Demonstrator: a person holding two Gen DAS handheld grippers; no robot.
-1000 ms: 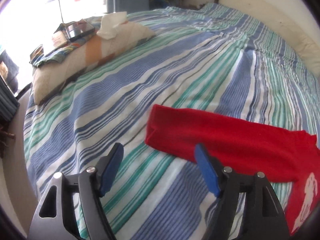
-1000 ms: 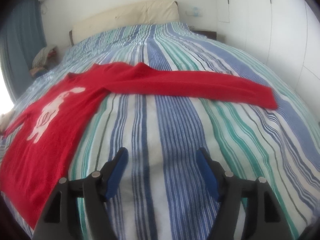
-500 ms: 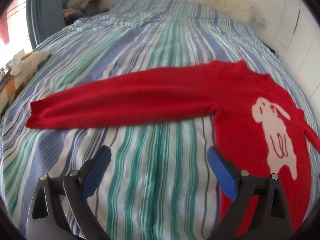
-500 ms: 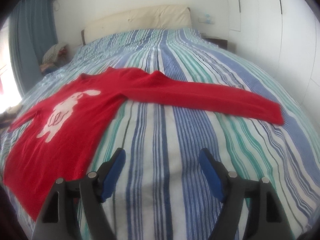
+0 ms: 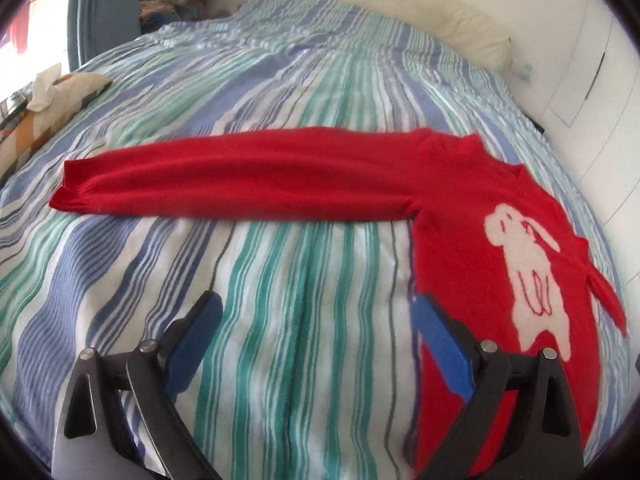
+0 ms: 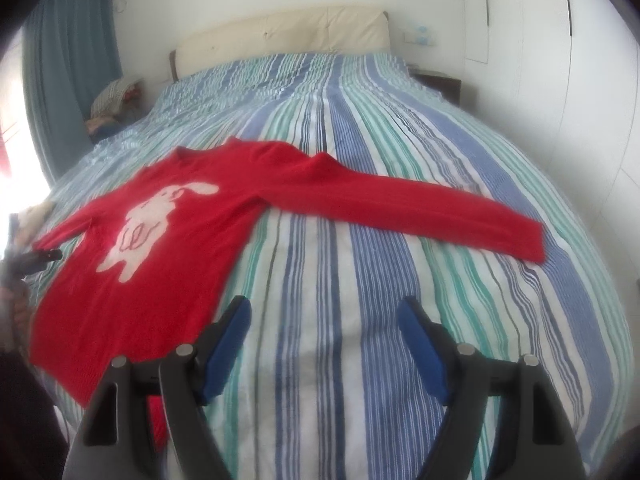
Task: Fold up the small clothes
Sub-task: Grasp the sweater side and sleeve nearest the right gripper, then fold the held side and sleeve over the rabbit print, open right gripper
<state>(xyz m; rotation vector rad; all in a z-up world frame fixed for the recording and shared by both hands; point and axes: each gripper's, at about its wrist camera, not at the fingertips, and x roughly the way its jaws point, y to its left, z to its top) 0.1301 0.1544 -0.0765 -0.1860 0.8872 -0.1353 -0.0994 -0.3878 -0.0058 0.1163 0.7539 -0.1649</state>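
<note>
in the left wrist view, a patterned pillow [image 5: 48, 120] with a crumpled white cloth [image 5: 44, 88] on it sits at the far left edge, on the striped bed [image 5: 280, 280]. a red sweater [image 5: 472, 216] lies flat on the bed: one long sleeve [image 5: 240, 176] stretches across the middle of the frame toward the left, and the body with its white rabbit design [image 5: 524, 276] fills the right side. the left gripper [image 5: 316, 320] hovers at the bottom centre above bare bedding, jaws wide apart and holding nothing, its right blue pad just over the sweater's edge. a cream headboard [image 5: 420, 12] runs along the upper right.

in the right wrist view, a blue curtain [image 6: 68, 68] hangs at the upper left, and the sweater's body lies on the left half of the frame with the other sleeve [image 6: 420, 208] reaching out to the right. the right gripper [image 6: 324, 320] sits low in the centre over the stripes, jaws wide and empty, beside the sweater's hem.
</note>
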